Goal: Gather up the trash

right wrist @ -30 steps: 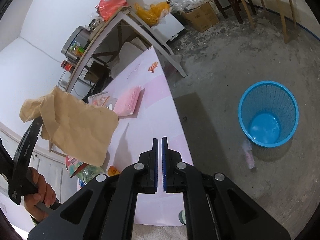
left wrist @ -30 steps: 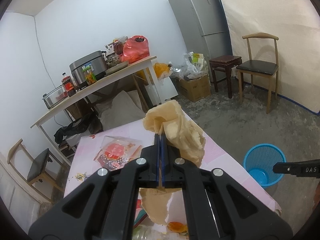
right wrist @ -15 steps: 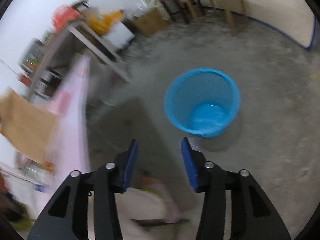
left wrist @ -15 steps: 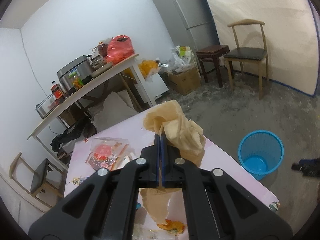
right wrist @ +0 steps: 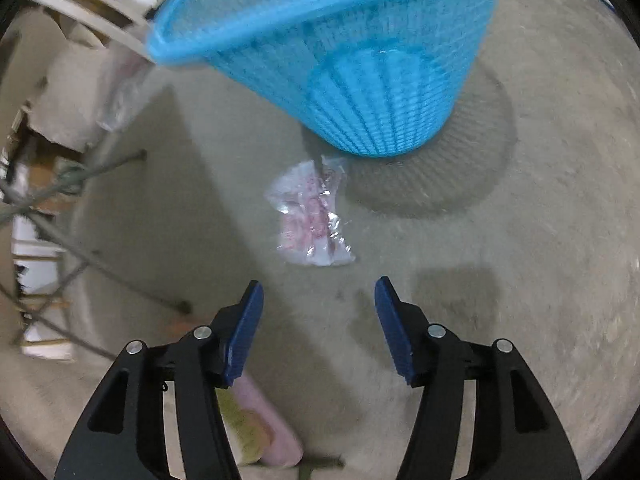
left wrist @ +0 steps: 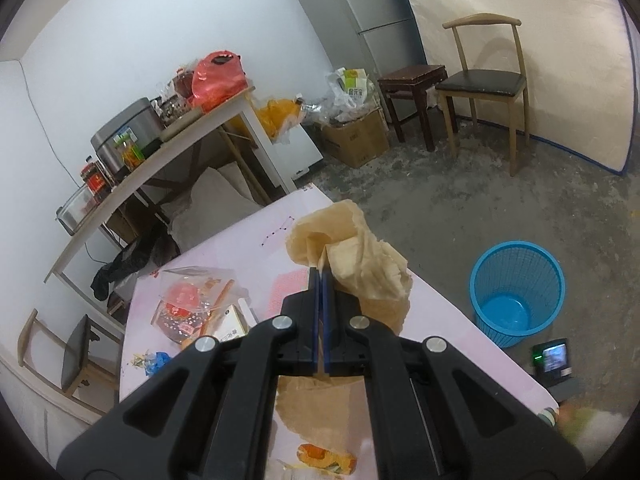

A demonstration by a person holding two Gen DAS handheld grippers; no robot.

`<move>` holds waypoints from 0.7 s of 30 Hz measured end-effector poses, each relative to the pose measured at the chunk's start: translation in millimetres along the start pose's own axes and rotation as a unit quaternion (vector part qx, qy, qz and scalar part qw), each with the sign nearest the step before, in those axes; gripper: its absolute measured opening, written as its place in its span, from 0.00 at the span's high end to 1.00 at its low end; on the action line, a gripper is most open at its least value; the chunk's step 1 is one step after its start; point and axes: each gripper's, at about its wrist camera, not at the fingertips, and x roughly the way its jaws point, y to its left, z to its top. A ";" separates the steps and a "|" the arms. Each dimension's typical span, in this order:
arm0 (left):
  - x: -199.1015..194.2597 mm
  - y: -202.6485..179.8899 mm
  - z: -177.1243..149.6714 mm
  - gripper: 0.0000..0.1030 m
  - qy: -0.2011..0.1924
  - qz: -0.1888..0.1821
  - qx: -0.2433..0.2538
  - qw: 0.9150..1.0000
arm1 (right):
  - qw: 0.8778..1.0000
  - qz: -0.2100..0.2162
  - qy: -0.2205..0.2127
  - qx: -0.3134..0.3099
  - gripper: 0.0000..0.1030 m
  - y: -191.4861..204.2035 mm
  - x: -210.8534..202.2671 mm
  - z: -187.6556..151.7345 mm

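My left gripper (left wrist: 320,276) is shut on a crumpled brown paper (left wrist: 360,264), held above the pink table (left wrist: 460,328). A blue mesh bin (left wrist: 516,288) stands on the floor to the right of the table. My right gripper (right wrist: 318,292) hangs low over the concrete floor, pointing down, its jaws opening with nothing between them. Just ahead of its tips lies a clear plastic wrapper with pink print (right wrist: 312,216), at the foot of the blue bin (right wrist: 360,60). The right gripper's back end (left wrist: 554,360) shows near the bin in the left wrist view.
On the pink table lie a snack bag (left wrist: 192,304), a small blue scrap (left wrist: 158,360) and an orange wrapper (left wrist: 324,454). A cluttered side table (left wrist: 168,148), a fridge (left wrist: 360,12), a stool (left wrist: 412,80) and a chair (left wrist: 484,80) stand behind. Table legs (right wrist: 88,264) are left of the right gripper.
My right gripper dropped from table height to just above the floor by the bin and its jaws spread apart. My left gripper sank a little, still holding the paper.
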 end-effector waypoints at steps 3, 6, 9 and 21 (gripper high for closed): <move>10.3 4.4 1.5 1.00 0.009 -0.007 -0.005 1.000 | 0.999 -0.035 -0.002 -0.042 0.34 20.0 29.8 8.1; 20.5 10.2 1.7 1.00 0.021 -0.018 -0.012 1.000 | 0.995 -0.068 -0.002 -0.079 0.26 30.2 54.2 17.4; 28.5 17.5 2.2 1.00 0.030 -0.025 -0.017 0.999 | 0.991 -0.095 0.008 -0.095 0.22 41.2 77.8 25.6; 36.9 37.2 3.3 1.00 0.041 -0.051 -0.042 0.997 | 0.986 -0.120 0.072 -0.089 0.26 50.8 131.0 51.6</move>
